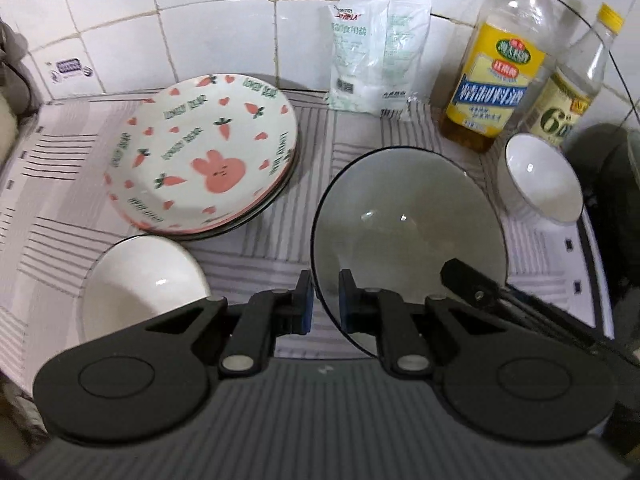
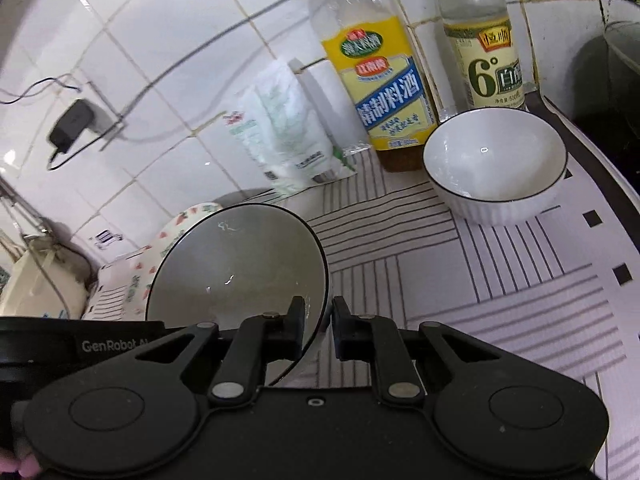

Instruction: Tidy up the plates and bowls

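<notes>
The big grey bowl (image 1: 408, 236) with the thin dark rim is sitting tilted between the two grippers, over the striped mat (image 1: 280, 248). The left gripper (image 1: 325, 300) is pinching the bowl's rim on its near left edge, one pad outside and one inside, jaws drawn narrow on it. In the right wrist view the same grey bowl (image 2: 240, 264) is leaning to the left, and the right gripper (image 2: 318, 320) is clamping its near right rim in the same manner, jaws narrow with the rim between them.

To the left of the grey bowl, a plate with a pink rabbit and carrots (image 1: 204, 152) is lying on top of a stack of other plates, close to the tiled wall (image 1: 180, 20). Just in front of that stack a plain white bowl (image 1: 144, 280) is resting on the mat, partly hidden by the left gripper's body. To the right, a small white bowl (image 2: 496, 164) with a dark rim and ribbed sides is standing upright on the mat, apart from the grey bowl.

Behind it, against the wall, a yellow-labelled bottle (image 2: 384, 92) and a bottle marked with a 6 (image 2: 484, 64) are standing side by side. A white plastic packet (image 1: 376, 52) is leaning on the wall to their left.
</notes>
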Demonstrator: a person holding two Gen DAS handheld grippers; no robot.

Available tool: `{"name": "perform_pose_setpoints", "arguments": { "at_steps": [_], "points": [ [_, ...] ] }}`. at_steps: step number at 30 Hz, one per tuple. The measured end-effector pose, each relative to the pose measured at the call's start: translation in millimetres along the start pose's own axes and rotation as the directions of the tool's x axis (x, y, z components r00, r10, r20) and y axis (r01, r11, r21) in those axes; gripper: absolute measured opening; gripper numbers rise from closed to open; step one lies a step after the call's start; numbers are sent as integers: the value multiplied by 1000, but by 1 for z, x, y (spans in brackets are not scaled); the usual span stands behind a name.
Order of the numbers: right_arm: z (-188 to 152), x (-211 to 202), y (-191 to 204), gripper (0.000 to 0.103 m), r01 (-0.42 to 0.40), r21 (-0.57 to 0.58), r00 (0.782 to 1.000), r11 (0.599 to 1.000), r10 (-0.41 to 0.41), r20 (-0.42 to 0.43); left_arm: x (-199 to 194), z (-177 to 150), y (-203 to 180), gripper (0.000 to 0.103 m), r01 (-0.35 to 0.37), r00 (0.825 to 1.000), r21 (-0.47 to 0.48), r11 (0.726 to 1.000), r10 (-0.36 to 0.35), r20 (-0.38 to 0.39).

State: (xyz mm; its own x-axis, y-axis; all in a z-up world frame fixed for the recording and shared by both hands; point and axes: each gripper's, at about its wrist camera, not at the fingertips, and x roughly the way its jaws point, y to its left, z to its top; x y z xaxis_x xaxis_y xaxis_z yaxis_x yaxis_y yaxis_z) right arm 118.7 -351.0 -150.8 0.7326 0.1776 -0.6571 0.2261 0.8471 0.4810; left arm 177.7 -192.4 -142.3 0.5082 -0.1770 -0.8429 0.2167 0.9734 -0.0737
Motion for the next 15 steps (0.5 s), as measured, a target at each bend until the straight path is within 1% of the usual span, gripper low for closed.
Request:
{"name": "perform_pose_setpoints", "arguments": {
  "at_steps": [4,6,15],
  "points": [
    [-12,-17,7,19,-41,30,999,999,41,11,-15,-13,7,12,-11,1000,12,1000,11,2],
    [-18,-25,13,20,-56,18,998,998,56,25,-24,-20,11,12,-17,1000,10,1000,17,10],
    [-41,-50,41,20,-98,-8,995,995,98,26,-61,-48,35,12,-48,998,-4,999,48,48]
  ]
}}
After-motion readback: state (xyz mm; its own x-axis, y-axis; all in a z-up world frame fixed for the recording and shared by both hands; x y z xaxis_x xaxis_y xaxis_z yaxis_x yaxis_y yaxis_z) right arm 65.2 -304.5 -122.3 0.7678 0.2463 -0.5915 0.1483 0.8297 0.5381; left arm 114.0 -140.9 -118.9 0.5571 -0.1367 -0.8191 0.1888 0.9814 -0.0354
